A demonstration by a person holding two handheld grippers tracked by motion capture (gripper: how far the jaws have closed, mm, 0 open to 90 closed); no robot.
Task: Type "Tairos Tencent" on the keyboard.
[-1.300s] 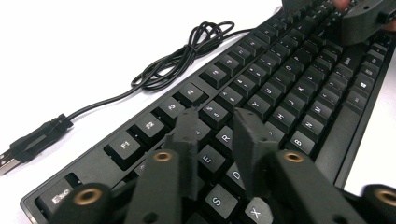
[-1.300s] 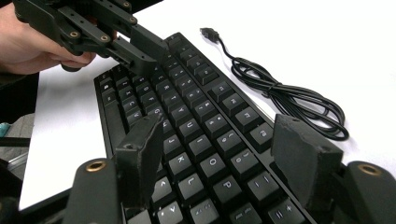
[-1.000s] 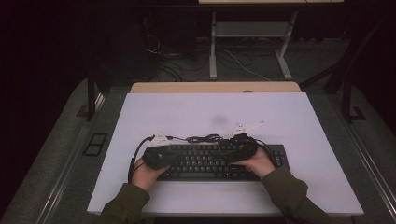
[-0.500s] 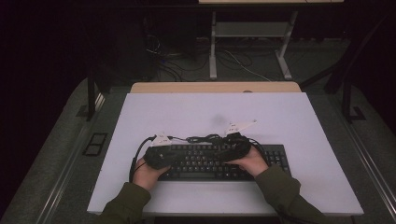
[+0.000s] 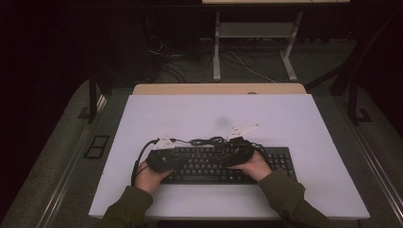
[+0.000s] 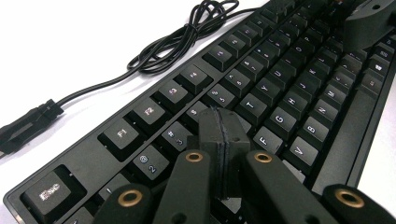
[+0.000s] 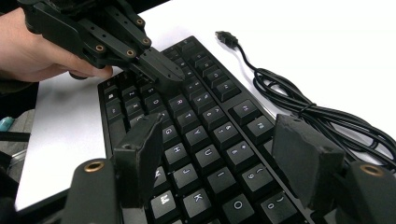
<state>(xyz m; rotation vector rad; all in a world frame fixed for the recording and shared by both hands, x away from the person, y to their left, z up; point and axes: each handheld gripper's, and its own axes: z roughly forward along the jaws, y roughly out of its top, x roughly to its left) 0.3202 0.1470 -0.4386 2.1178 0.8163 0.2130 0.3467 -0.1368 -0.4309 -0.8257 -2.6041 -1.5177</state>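
Keyboard, black, flat, cable coiled.

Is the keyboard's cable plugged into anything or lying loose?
Loose. The cable lies in a tangle on the white table behind the keyboard, and its plug rests bare on the tabletop, joined to nothing.

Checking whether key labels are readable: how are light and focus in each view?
High view: dim, dark surroundings, keyboard legends too small. Left gripper view: bright table glare, near keys sharp, far rows blurred. Right gripper view: middle keys crisp, right gripper jaws soft.
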